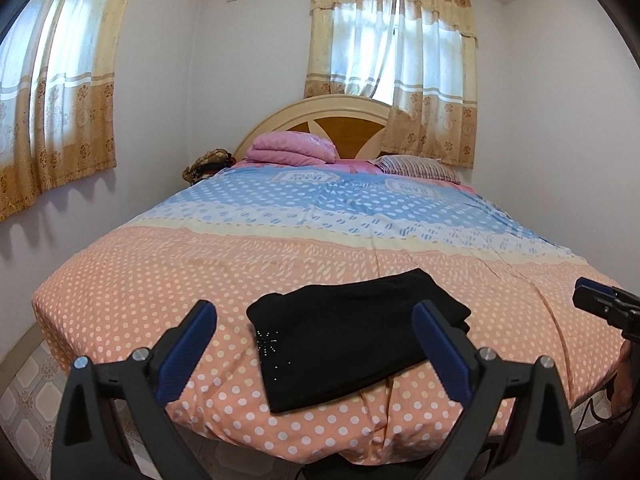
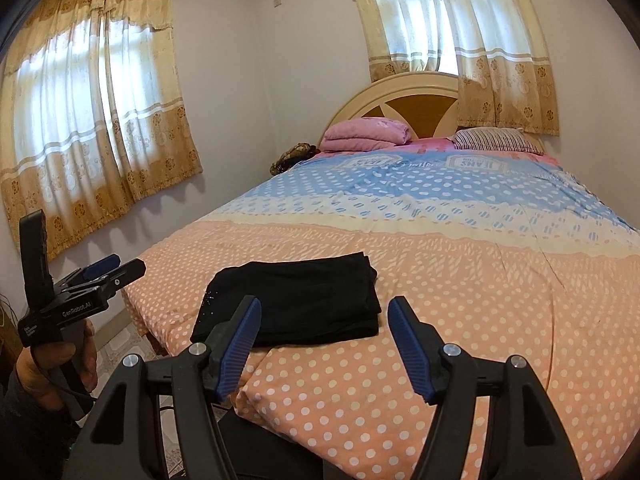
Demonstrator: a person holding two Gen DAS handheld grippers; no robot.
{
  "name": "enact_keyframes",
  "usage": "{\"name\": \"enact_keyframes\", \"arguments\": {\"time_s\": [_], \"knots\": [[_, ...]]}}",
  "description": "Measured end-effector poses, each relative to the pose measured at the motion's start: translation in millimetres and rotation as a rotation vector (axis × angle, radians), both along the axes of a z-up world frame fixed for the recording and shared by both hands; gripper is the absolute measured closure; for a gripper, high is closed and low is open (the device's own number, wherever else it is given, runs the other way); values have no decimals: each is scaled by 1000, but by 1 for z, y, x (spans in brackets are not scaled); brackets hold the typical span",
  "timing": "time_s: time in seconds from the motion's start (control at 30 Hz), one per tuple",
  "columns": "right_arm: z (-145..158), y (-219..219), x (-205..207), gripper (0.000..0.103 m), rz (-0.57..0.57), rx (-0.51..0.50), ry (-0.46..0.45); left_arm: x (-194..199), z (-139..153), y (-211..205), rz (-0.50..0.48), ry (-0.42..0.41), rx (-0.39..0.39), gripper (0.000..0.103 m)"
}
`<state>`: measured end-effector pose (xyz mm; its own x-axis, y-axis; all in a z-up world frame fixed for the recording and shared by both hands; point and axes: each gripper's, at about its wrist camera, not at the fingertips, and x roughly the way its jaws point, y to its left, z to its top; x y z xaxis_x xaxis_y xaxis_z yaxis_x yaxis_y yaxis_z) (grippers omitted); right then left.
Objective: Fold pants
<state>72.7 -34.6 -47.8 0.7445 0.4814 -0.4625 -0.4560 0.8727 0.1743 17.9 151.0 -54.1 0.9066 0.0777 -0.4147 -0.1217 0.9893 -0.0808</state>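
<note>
On polka-dot bed (image 1: pixel 160 280), folded pants (image 1: pixel 344 340), curtained windows (image 1: pixel 392 40)

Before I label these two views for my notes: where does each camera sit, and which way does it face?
Left wrist: on the left gripper, facing up the bed over the folded black pants; right gripper at the edge.
Right wrist: on the right gripper, same heading; left gripper and hand show.
Shared: pants, bed, headboard.
</note>
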Motion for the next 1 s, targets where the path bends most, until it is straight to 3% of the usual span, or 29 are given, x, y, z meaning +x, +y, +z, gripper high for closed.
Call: {"name": "enact_keyframes", "arguments": {"time_s": [1.0], "knots": [[4, 11, -13, 35, 21, -14, -38, -1, 4, -13, 4, 2, 40, 0]]}}
